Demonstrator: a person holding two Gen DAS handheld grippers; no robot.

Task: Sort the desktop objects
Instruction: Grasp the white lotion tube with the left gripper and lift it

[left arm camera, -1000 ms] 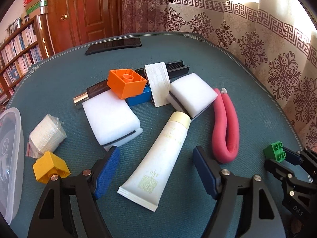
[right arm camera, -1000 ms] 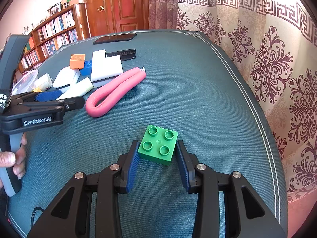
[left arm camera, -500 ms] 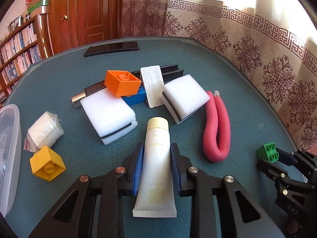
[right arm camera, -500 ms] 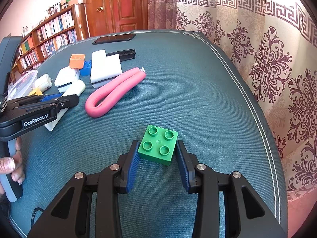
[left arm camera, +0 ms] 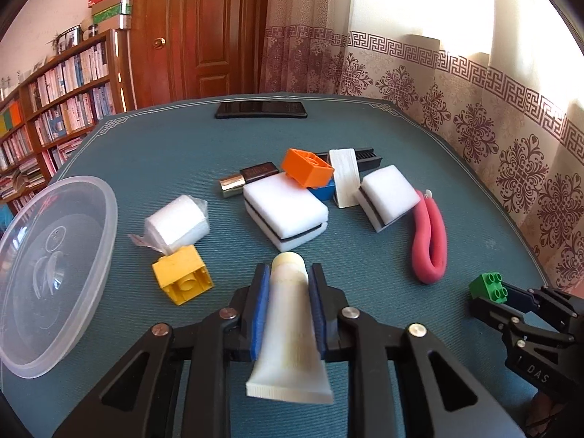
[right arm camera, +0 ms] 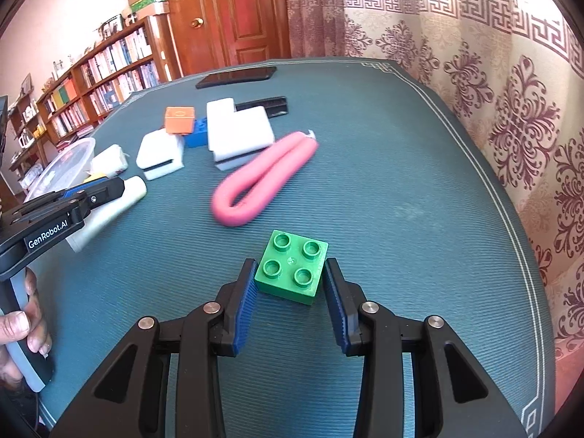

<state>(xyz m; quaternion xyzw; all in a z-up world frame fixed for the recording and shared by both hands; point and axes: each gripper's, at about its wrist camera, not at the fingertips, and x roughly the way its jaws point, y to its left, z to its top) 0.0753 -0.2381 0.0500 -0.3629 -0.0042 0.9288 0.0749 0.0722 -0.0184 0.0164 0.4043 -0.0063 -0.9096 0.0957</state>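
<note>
Left wrist view: the left gripper [left arm camera: 286, 306], open around the cream tube [left arm camera: 290, 332] a second ago, now clenches it off the mat, with the clear bowl [left arm camera: 54, 266] near left as a likely destination. Right wrist view: the right gripper [right arm camera: 290, 292] still grasps the green brick [right arm camera: 292, 266], unchanged, above the near mat [right arm camera: 401, 200].

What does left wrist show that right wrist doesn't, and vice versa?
Left wrist only: the yellow block whole, the gold-capped black tube, and the left gripper from behind, shut on the cream tube.

Right wrist only: a hand on the left gripper's handle, and the green block's four studs close up between the right gripper's pads.

Both: the pink loop, orange block, white sponges, phone, clear bowl.
</note>
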